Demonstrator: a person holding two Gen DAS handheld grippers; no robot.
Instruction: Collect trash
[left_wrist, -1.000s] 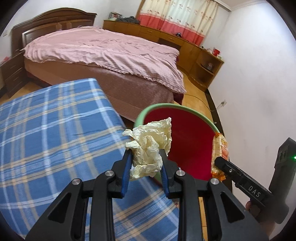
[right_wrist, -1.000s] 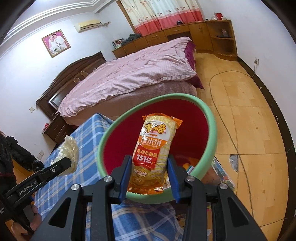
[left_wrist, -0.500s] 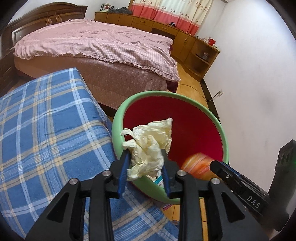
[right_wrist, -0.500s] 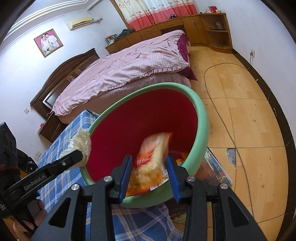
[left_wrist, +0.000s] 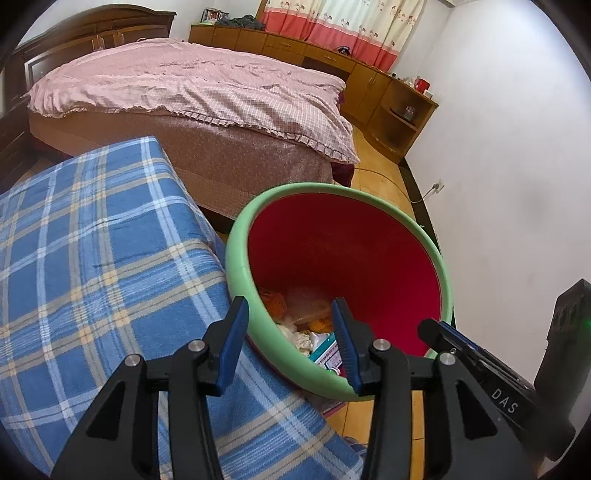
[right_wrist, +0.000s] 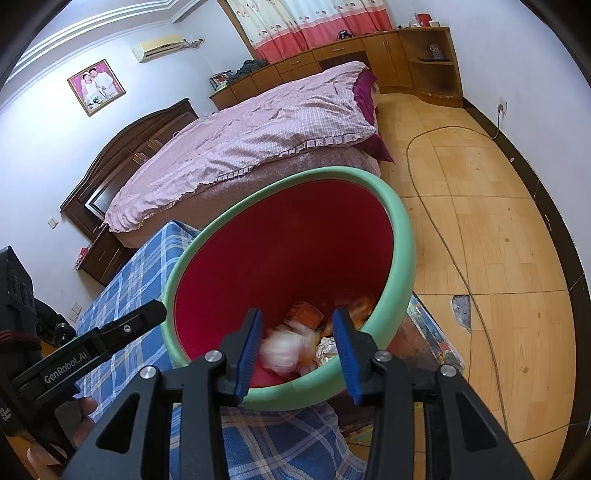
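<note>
Both pieces of trash have left the grippers since a second ago: the crumpled tissue that the left gripper held and the snack packet that the right gripper held are now down in the bin. The tissue shows as a pale blur low in the bin in the right wrist view, between the blue pads as seen from behind but not touched by them. Left jaws have just been opening and stand apart with nothing between them. Right jaws also stand apart and empty. Both grippers hang over the near rim of the bin, the right one seen at the lower right of the left wrist view. Orange wrappers and a small carton lie on the bin's bottom. The bin, red inside with a green rim, stands just beside the blue plaid cloth, with the bed behind.
</note>
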